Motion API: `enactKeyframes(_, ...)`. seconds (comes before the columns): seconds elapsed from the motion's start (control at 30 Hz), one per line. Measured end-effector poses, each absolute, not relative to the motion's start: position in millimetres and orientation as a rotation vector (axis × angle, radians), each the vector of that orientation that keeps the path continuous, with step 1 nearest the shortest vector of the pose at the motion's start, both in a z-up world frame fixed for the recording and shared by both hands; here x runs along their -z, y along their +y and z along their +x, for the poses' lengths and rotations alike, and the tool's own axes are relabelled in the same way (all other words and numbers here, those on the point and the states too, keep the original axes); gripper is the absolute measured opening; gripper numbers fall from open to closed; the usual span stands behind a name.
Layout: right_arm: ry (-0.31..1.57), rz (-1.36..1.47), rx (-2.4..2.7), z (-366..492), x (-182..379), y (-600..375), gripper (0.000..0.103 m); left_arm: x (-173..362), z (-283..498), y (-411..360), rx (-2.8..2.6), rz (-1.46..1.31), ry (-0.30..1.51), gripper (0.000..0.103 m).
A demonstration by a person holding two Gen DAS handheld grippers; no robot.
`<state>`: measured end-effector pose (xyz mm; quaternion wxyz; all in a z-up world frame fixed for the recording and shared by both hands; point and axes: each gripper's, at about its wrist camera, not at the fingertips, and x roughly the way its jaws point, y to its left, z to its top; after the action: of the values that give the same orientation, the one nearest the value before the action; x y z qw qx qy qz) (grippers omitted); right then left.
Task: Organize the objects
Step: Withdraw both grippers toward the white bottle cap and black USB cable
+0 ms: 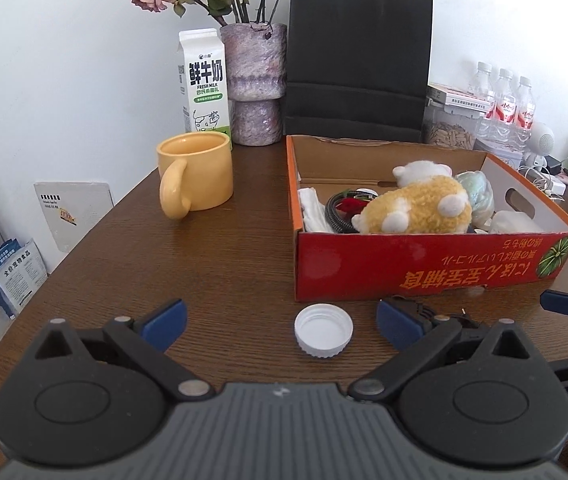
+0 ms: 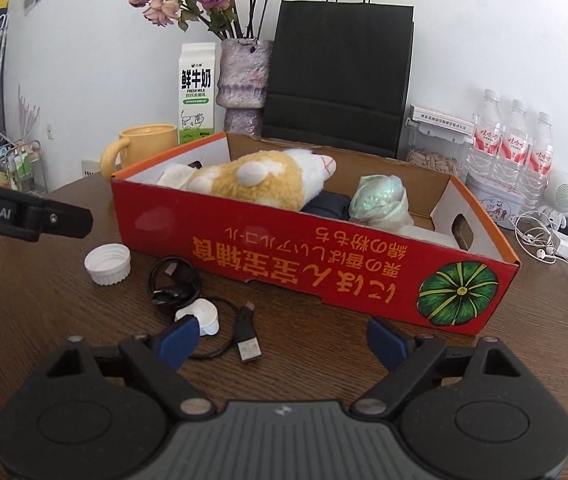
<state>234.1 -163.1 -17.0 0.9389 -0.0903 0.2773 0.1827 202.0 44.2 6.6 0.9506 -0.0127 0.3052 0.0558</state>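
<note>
Your left gripper (image 1: 280,326) hung low over the wooden table (image 1: 220,256) with its jaws spread wide and nothing between the pads; the white bottle cap (image 1: 323,330) lay open side up just ahead of it, close to the near wall of the red cardboard box (image 1: 424,268). Your right gripper (image 2: 282,344) was likewise wide open and empty, pointing at the coiled black USB cable (image 2: 176,282) and the small white round piece (image 2: 200,314) that sat just beside its left pad, both on the table in front of the box. The cap looked light, rigid and ribbed round its rim, so a pinch across the rim from outside seemed the sound hold; it would likely skate on the smooth wood if one pad touched first. The cable seemed limp and springy: taking it by the bundled coil rather than by the plug (image 2: 249,344) would probably keep it from uncoiling and trailing over the box edge. The box already held a plush toy (image 2: 260,180) and a pale crumpled bag (image 2: 380,200), soft things that would give under a dropped cap. The yellow mug (image 1: 196,172) stood well apart to the left and looked heavy and smooth.
</note>
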Motion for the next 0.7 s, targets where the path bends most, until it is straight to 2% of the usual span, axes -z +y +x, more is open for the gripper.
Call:
enactKeyframes(0.1, 0.584, -0.176, -0.373, 238.4, 19.6, -161.7, 0.082, -3.5, 200.9, 50.1, -0.123, -0.025, 0.632, 0.103)
enactKeyframes(0.17, 0.591, -0.171, -0.371, 240.8, 20.3, -161.3, 0.072, -1.8, 200.9, 53.6, -0.128, -0.027, 0.638, 0.103)
enactKeyframes(0.4, 0.623, -0.17, -0.399, 246.9, 24.5, -155.1, 0.05, 6.7, 206.7, 54.8, -0.126, -0.021, 0.666, 0.103)
enactKeyframes(0.47, 0.624, -0.166, -0.416, 247.2, 24.7, -153.8, 0.038, 10.5, 209.9, 53.7, -0.124, -0.016, 0.679, 0.103)
enactKeyframes(0.57, 0.623, -0.164, -0.442, 246.9, 24.6, -152.6, 0.026, 16.2, 216.1, 51.3, -0.122, -0.009, 0.697, 0.103)
enactKeyframes(0.7, 0.623, -0.169, -0.465, 246.2, 24.1, -150.6, 0.018, 22.7, 225.3, 48.8, -0.122, -0.005, 0.714, 0.103)
